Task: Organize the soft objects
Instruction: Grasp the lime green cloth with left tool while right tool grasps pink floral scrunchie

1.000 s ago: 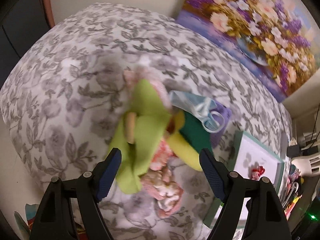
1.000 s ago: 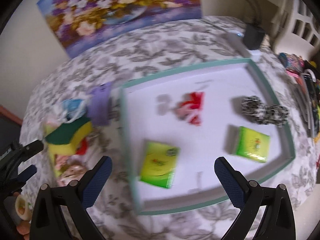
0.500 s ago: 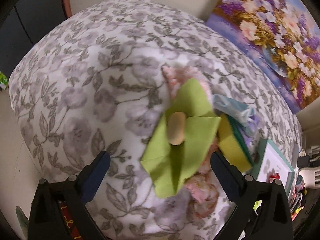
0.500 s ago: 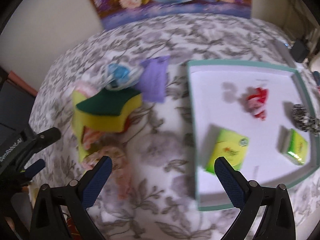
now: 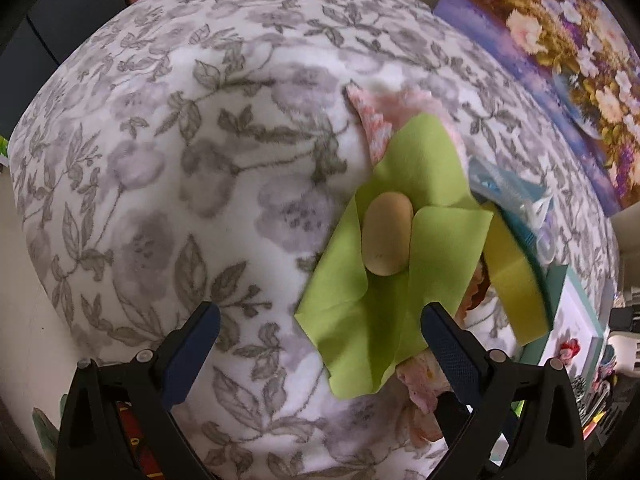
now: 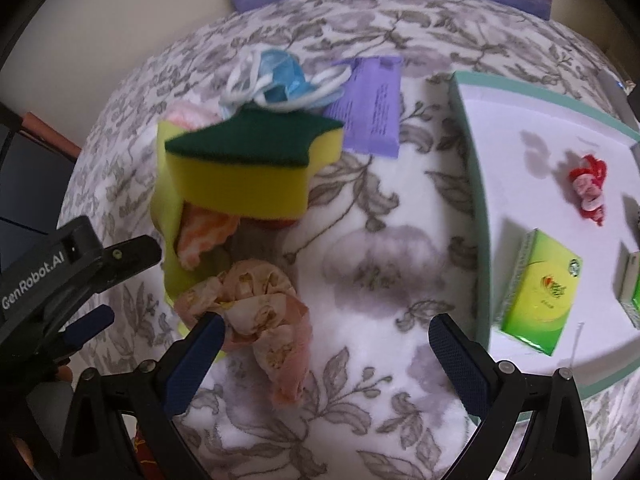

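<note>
Lime-green cloth (image 5: 384, 280) lies crumpled on the flowered blanket (image 5: 168, 184), a tan oval pad (image 5: 387, 240) resting on top of it, as we hold the left gripper (image 5: 316, 344) above its near edge, jaws spread wide and holding nothing. Our right gripper (image 6: 320, 354) hangs just as open and empty over the pink floral cloth (image 6: 260, 312), its left finger touching or just beside that fabric. Everything in the pile looks light and limp; we judge a pinch on a raised fold or free corner of the green cloth safest, though the pad would likely slide off. The yellow-and-green sponge (image 6: 248, 164) should compress and spring back, so its long sides suit a grip. Beyond it sit a blue face mask (image 6: 280, 78) and purple packet (image 6: 370, 108), near the white tray (image 6: 476, 184). An orange item (image 6: 204, 236) under the sponge is mostly hidden; possibly another cloth.
</note>
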Demonstrator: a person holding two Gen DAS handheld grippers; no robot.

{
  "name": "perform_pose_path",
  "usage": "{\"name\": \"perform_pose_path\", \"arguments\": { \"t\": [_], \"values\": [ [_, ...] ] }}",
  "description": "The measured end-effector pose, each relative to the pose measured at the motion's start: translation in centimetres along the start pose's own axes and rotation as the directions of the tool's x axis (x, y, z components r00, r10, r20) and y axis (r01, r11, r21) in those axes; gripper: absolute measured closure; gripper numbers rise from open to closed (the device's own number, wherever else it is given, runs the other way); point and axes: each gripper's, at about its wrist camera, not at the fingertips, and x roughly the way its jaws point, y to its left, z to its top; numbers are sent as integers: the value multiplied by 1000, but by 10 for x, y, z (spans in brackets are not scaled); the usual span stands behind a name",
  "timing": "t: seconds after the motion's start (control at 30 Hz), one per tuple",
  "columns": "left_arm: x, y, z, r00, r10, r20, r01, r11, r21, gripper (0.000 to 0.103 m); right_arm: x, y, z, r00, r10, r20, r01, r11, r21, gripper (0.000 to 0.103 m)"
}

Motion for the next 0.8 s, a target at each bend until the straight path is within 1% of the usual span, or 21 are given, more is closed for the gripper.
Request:
{"name": "perform_pose_path", "arguments": {
  "t": [0.13,0.3,0.4,0.57,0.67,0.7,0.73,0.77,0.8],
  "values": [
    [8,-2,0,999,27,-31,-26,999,21,3,8,1,0,1000,1,-20,-1,1000,-2,0],
    [29,-3,1,995,42,-94,-41,999,13,3,14,6,-2,999,-8,-34,8,1000,-27,0],
    [33,-3,2,994,44,-101,-44,999,5,3,21,13,-1,999,-21,-40,19,999,-46,0],
    [42,-4,4,991,72,-111,-72,997,5,3,28,20,-3,998,-26,-53,23,998,-54,12],
    [51,-10,3,988,98,-122,-95,995,38,4,30,22,-4,998,-25,-55,22,998,-52,19],
    [55,-14,3,987,101,-127,-95,994,54,5,30,22,-4,998,-28,-55,25,998,-53,20],
    [59,-17,1,987,97,-131,-89,994,60,6,31,23,-5,998,-29,-55,26,998,-55,23],
    [61,-19,0,987,88,-137,-80,995,64,6,31,24,-5,998,-29,-56,26,998,-58,27],
    [64,-21,-1,986,75,-149,-66,996,67,6,33,24,-6,998,-29,-56,26,998,-59,28]
  ]
}}
